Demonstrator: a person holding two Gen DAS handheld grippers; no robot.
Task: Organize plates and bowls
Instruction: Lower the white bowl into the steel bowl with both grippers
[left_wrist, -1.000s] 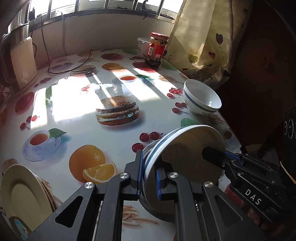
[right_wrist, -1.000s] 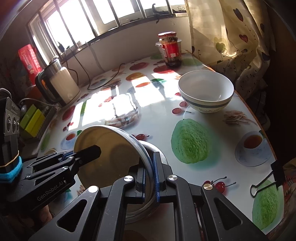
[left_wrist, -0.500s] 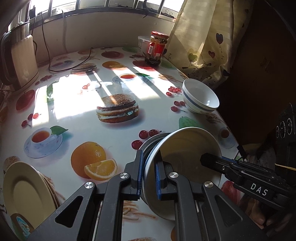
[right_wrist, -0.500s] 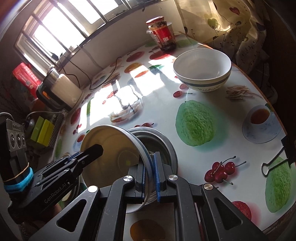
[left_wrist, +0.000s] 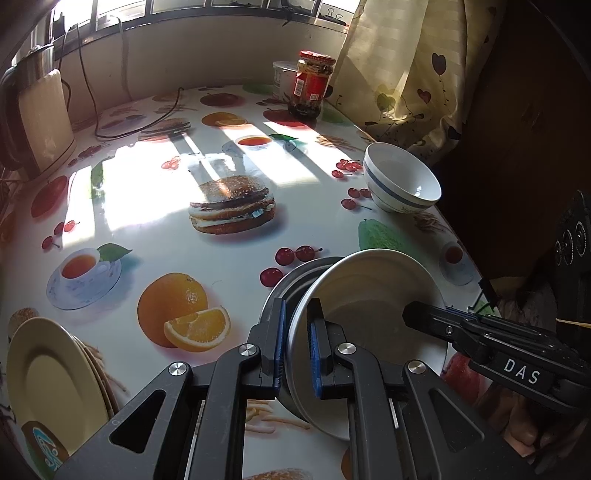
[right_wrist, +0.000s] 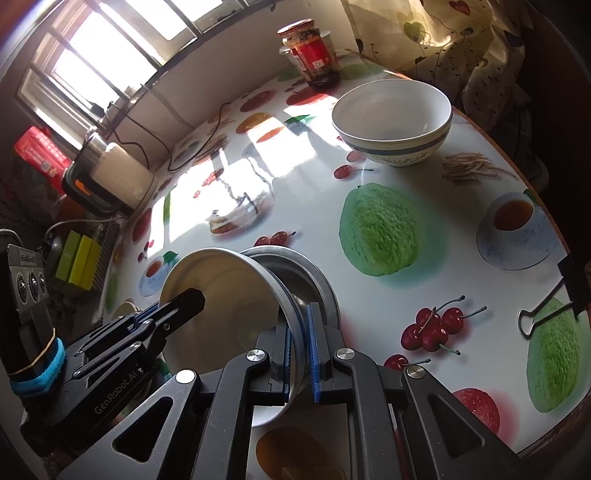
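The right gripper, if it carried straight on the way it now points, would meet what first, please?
The right gripper already clamps the tilted white bowl's rim; just beyond probably lies the metal bowl, though depth is unclear.

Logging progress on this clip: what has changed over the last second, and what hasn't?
The white bowl, pinched at opposite rims by the left tongs and right tongs, has tipped from nearly on edge towards level and sunk towards the metal dish beneath it. Both grips stayed shut on it. The second bowl, the plate stack and the jar did not move.
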